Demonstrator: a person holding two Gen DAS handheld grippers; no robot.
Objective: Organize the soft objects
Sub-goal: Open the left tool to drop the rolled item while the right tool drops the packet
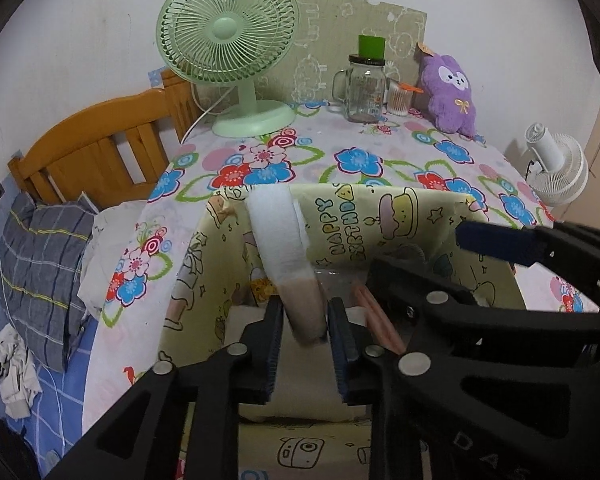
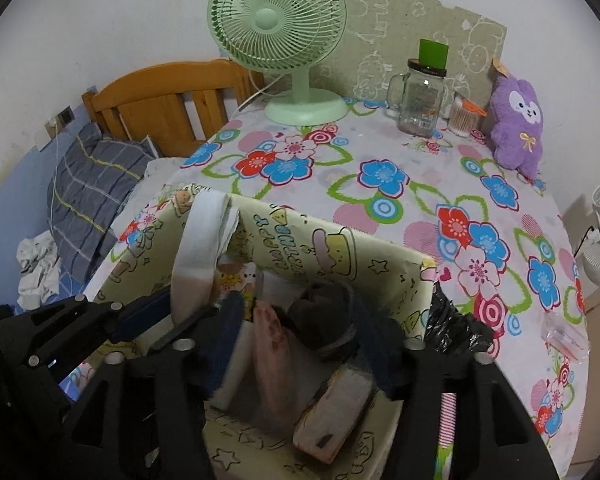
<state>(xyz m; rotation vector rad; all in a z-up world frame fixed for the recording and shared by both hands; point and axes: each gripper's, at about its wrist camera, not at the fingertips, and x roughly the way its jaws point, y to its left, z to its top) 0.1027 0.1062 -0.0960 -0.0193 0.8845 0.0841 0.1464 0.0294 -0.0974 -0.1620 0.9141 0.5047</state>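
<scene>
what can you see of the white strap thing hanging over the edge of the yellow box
The white strap is a broad band of soft, fuzzy-looking fabric, white along most of its length and shading to a dull pinkish tone at its lower end. It arches over the top rim of the yellow printed box and runs down inside it. Its lower end sits between the jaws of the left gripper, which stand slightly apart around it. In the right wrist view it looks doubled, with a thinner frayed layer beside it.

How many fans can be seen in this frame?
2. A green desk fan stands at the table's far left, near the wall. A white fan sits off the table's right edge, lower down. Others could be hidden outside both views.
</scene>
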